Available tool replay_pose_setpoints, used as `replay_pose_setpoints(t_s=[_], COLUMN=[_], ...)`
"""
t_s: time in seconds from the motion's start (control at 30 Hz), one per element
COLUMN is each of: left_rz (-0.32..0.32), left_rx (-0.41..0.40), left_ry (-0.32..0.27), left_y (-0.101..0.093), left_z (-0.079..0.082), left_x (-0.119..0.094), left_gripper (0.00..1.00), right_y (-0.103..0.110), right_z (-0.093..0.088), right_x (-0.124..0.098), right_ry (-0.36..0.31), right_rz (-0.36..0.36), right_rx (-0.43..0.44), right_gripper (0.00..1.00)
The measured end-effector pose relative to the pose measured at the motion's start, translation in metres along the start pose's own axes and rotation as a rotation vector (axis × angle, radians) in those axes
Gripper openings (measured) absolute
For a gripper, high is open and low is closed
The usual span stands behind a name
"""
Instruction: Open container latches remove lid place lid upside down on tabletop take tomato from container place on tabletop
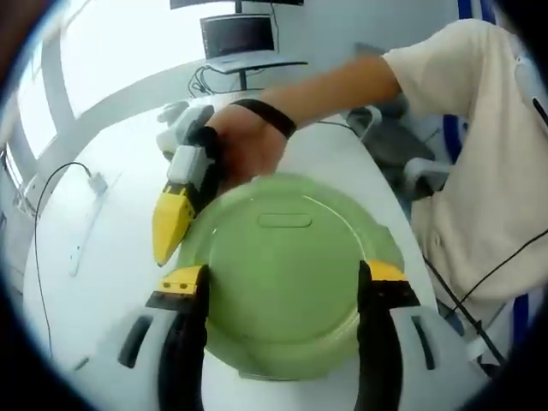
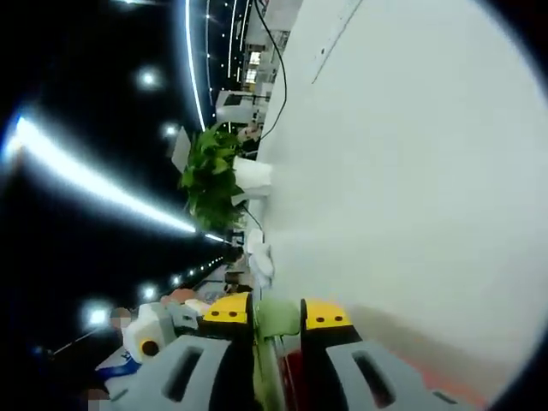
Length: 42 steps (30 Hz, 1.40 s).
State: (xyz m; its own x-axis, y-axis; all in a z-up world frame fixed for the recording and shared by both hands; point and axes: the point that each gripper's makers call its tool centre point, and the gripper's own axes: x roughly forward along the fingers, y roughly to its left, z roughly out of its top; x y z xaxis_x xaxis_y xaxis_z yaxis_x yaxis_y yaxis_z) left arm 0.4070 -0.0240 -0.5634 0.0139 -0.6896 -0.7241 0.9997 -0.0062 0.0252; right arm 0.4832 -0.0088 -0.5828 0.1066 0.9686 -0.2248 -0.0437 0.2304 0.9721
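Note:
A round green container with its lid [image 1: 282, 274] on sits on the white table [image 1: 111, 257]. My left gripper [image 1: 282, 282] is open, its jaws standing on either side of the container's near part. The right gripper [image 1: 169, 224], held by a hand, reaches down to the container's left rim. In the right gripper view, which is rolled on its side, my right gripper [image 2: 276, 312] is shut on a green latch [image 2: 276, 318] of the container. What is inside the container is hidden by the lid.
A person in a cream shirt [image 1: 488, 154] stands to the right, with a black band on the wrist [image 1: 265, 116]. A monitor [image 1: 238, 36] and an office chair [image 1: 402, 145] stand beyond the table. A cable [image 1: 60, 184] lies at the left. A potted plant [image 2: 214, 184] stands past the table edge.

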Motion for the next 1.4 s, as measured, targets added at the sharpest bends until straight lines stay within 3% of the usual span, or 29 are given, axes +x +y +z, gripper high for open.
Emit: replay_pose_setpoints(t_s=[0.1,0.37,0.97,1.07,1.4], left_rz=[0.000,0.000,0.004,0.004,0.004], left_rx=[-0.001,-0.001,-0.003,0.000,-0.003], left_ry=[-0.005,-0.014,-0.022,-0.019,-0.031], left_y=[0.001,0.003,0.003,0.003,0.003], left_z=[-0.001,-0.001,-0.002,-0.002,-0.003], left_x=[0.000,-0.001,-0.002,-0.002,-0.003], left_gripper=[0.65,0.64,0.64,0.64,0.64], right_y=[-0.002,-0.001,0.002,0.000,0.000], right_z=[0.007,0.006,-0.002,0.001,0.006], right_x=[0.001,0.006,0.009,0.008,0.006], right_ry=[0.012,0.050,0.011,0.066,0.089], right_rz=[0.013,0.040,-0.038,0.013,0.021], right_rx=[-0.001,0.057,0.002,0.074,-0.017], right_gripper=[0.17,0.16,0.12,0.14,0.16])
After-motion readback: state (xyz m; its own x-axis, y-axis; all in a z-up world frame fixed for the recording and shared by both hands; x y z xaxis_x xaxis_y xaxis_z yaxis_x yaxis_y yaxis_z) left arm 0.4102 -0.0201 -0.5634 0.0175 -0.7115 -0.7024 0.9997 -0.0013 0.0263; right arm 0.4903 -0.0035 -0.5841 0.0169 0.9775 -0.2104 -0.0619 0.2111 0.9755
